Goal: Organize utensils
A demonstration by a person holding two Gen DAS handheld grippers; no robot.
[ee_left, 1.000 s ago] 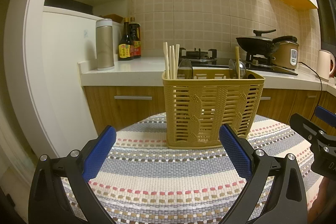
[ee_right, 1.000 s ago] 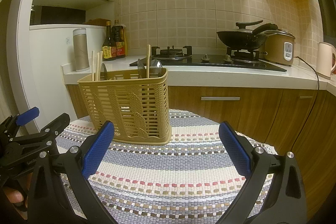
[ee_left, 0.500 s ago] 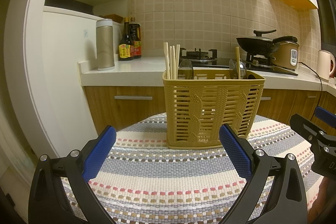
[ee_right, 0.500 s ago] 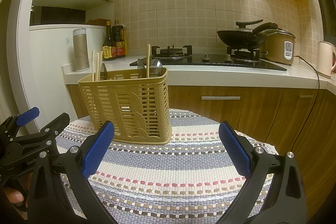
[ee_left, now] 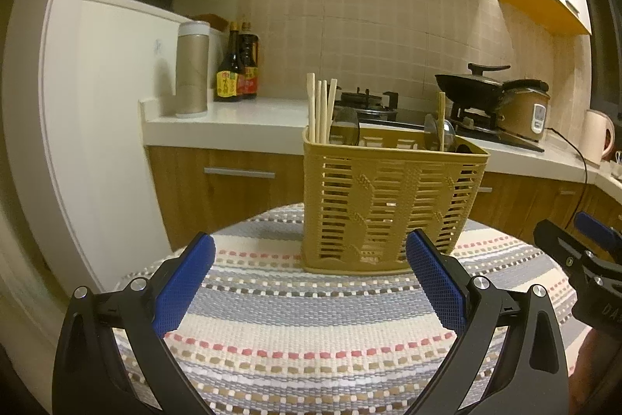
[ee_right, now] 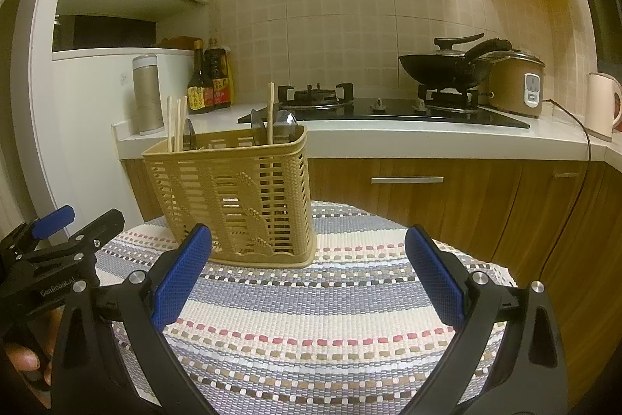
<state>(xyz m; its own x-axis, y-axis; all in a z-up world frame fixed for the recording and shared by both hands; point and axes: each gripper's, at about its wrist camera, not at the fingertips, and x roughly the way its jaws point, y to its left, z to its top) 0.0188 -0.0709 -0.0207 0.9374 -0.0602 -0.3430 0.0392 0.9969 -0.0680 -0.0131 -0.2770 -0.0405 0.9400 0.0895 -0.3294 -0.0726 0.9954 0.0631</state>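
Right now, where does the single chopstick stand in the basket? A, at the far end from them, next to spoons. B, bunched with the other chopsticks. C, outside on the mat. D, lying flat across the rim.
A: the lone chopstick stands upright among spoons at one end of the basket, while the chopstick bunch stands at the opposite end.
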